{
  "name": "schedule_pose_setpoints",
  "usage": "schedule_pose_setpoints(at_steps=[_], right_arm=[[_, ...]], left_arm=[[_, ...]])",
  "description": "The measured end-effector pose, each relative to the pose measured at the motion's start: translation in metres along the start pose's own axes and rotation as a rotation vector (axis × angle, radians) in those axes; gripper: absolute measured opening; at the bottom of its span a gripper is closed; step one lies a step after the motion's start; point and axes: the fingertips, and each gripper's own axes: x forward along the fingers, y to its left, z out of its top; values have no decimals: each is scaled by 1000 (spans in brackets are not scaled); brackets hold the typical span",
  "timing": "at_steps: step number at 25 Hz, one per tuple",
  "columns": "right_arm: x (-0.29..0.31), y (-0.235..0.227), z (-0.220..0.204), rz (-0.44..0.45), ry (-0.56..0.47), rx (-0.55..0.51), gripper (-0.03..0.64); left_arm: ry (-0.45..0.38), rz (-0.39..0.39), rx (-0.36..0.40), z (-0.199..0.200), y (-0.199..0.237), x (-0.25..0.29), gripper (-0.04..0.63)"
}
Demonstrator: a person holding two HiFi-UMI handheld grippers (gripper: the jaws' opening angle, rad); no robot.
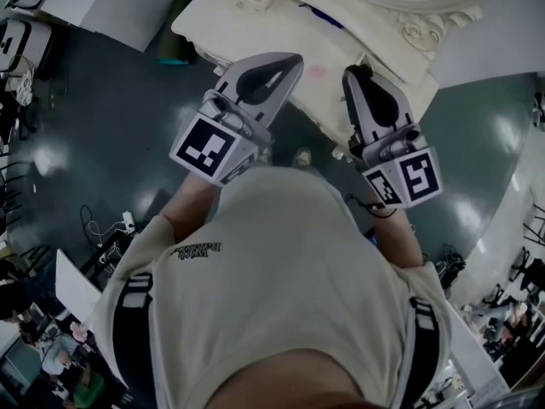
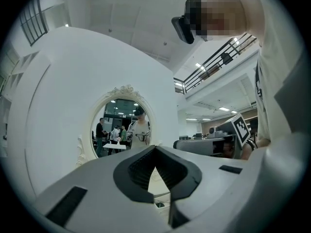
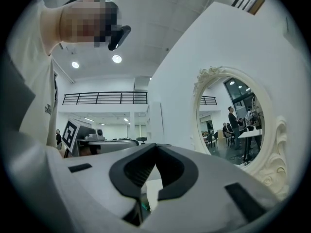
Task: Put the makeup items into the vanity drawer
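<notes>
The smooth grey left gripper (image 1: 288,61) and right gripper (image 1: 358,75) are both pressed together, pinching nothing, under the cream, curly-carved vanity (image 1: 255,32) up top.

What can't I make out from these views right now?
Vanity drawer: none shows in the head view; the left tongs and right tongs overlap the cream vanity table's near edge.
Makeup items: only a tiny dark-blue streak on top, too small to identify.
Gripper views: the tongs' grey bodies block most of the tabletop.
</notes>
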Motion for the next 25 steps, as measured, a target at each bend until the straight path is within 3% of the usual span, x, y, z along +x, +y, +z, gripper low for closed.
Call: schedule_pose_setpoints(at_steps=[9, 14, 25], right_arm=[[-1, 21, 8, 29, -14, 26, 6], [2, 26, 6, 43, -3, 21, 6], [4, 27, -5, 48, 21, 38, 6]], left_arm=[[-1, 1, 15, 2, -1, -13, 14], [-19, -3, -25, 2, -2, -18, 14], [-14, 7, -27, -3, 0, -23, 14]])
